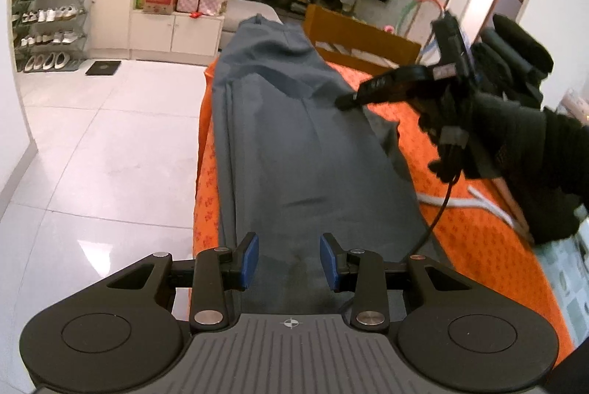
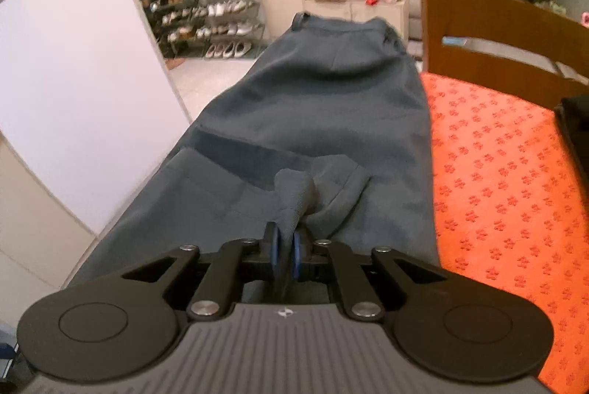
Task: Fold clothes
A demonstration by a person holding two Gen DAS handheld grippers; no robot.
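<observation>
Pinching trousers (image 2: pixel 331 121) w/ right gripper (image 2: pixel 285 252) (left (image 1: pixel 289 258) open).

Grey-blue trousers (image 1: pixel 294 144) laid lengthwise on orange cloth, one fabric ridge raised

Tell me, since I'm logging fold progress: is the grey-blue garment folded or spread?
Spread: the grey-blue garment lies full-length along the orange patterned cloth, one fold pinched.

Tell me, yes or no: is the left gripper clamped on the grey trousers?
No: in the left wrist view the left gripper has its blue pads spread apart above the grey trousers, pinching no cloth.
</observation>
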